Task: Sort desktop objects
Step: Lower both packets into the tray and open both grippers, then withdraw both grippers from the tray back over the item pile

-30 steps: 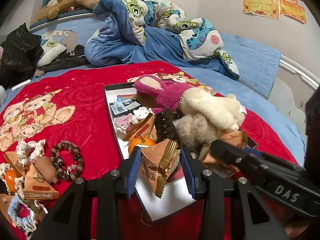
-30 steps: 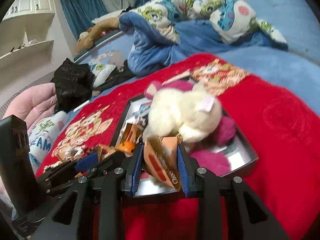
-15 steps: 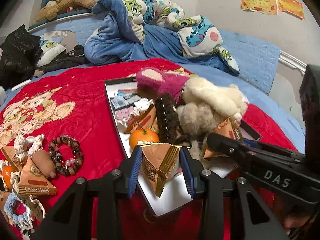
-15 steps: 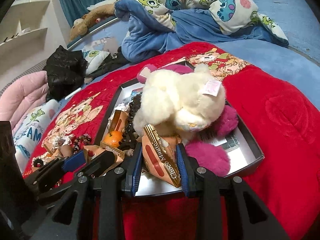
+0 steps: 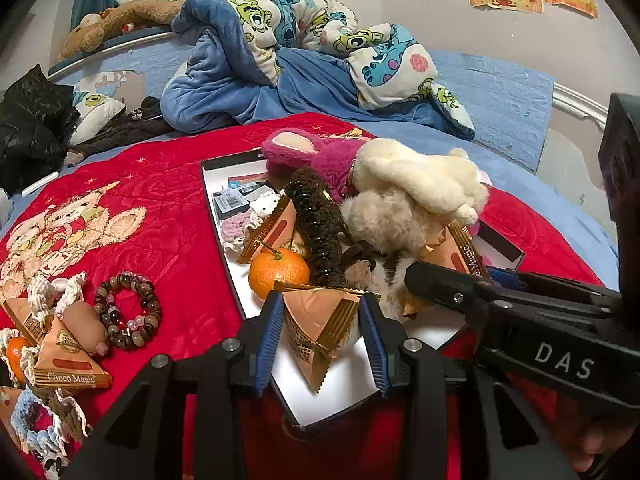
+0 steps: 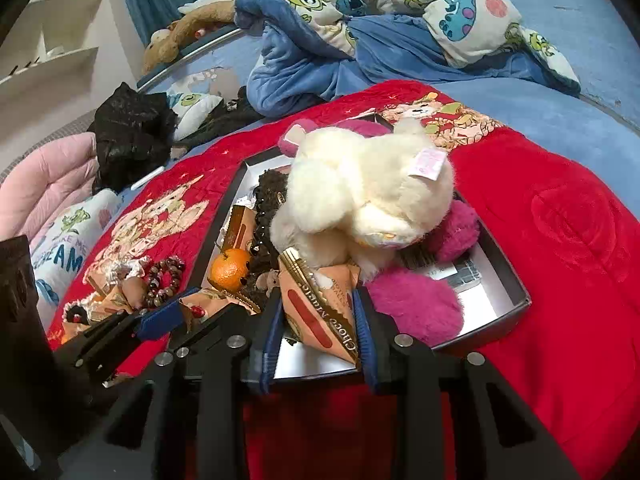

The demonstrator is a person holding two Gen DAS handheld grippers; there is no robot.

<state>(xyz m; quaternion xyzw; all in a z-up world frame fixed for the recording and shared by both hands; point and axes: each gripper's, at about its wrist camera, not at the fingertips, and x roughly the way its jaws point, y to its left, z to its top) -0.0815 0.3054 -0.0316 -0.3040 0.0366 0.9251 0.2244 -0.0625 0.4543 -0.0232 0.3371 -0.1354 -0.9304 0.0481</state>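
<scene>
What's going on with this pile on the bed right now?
A person is sorting odds and ends on a red blanket into a shallow box. Each pair of tongs grips a triangular Choco Magic packet over the box's near end: the left tongs hold one packet, the right tongs another. The box already holds plush toys, a mandarin and a hair claw. A bead bracelet lies outside it.

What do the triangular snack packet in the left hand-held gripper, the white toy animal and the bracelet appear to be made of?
Triangular snack packet: probably foil-lined plastic film, glossy, with crimped gold edges.
White toy animal: plush fabric, shown by its long fluffy pile.
Bracelet: round polished beads in browns, some clear or pinkish; wood, stone or glass, unclear which.
</scene>
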